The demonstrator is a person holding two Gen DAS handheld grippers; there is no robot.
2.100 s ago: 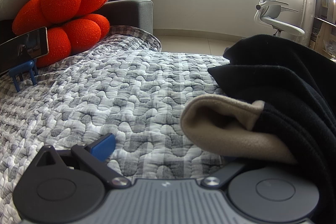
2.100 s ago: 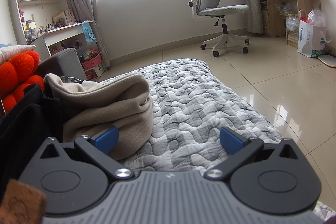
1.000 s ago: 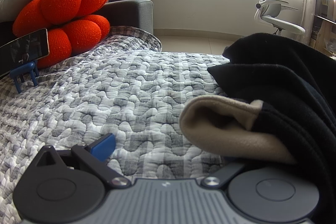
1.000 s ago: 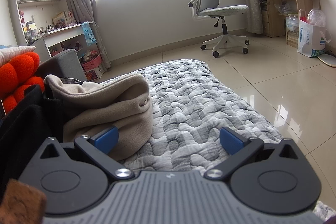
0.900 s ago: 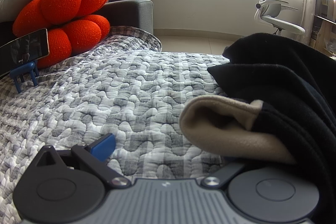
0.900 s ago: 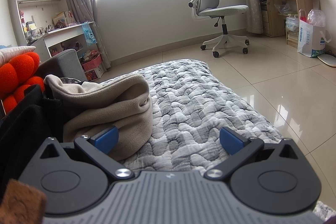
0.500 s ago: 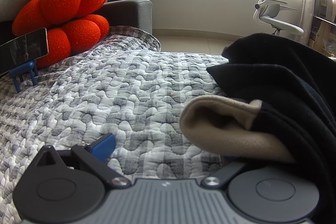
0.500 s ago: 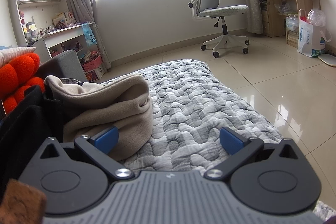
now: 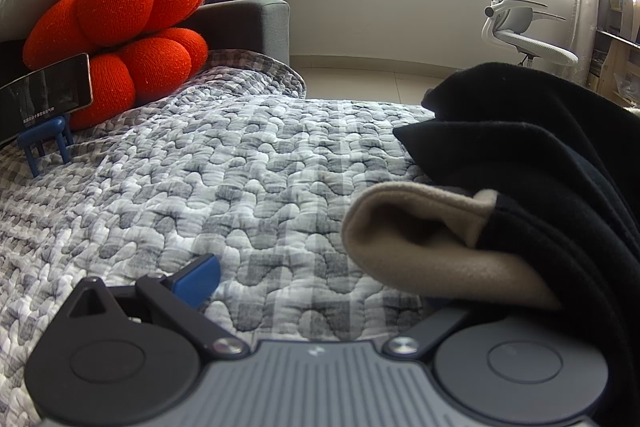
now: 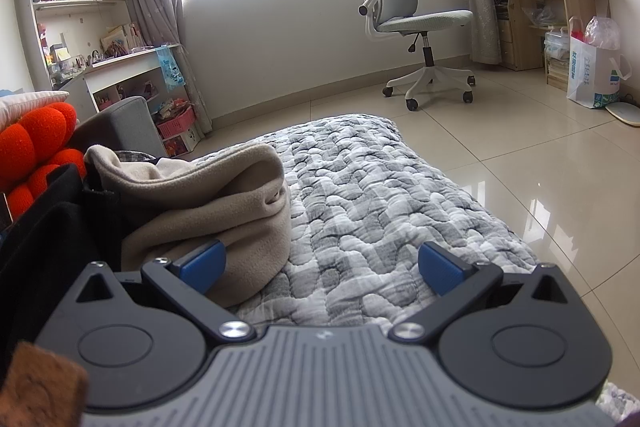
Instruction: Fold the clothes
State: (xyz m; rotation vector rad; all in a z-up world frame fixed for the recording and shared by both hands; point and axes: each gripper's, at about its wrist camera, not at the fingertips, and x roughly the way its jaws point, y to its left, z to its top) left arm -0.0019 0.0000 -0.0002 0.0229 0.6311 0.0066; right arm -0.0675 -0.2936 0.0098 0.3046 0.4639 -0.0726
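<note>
A bunched garment, black [image 9: 540, 163] outside with a beige fleece lining [image 9: 424, 239], lies on the grey checked quilt [image 9: 240, 167]. My left gripper [image 9: 320, 283] rests low on the quilt and is open. Its left blue fingertip [image 9: 198, 279] is bare, and the garment's edge hides the right one. In the right wrist view the beige fleece [image 10: 208, 199] and black cloth [image 10: 44, 235] sit at the left. My right gripper [image 10: 322, 267] is open, its left fingertip [image 10: 202, 265] against the fleece and its right over bare quilt [image 10: 380, 195].
A red knotted cushion [image 9: 120, 39], a white pillow, and a phone on a blue stand [image 9: 44, 99] sit at the left by a grey sofa arm [image 9: 248, 27]. An office chair [image 10: 408, 15], shiny tiled floor [image 10: 540, 155] and a paper bag [image 10: 592, 75] lie beyond the quilt's edge.
</note>
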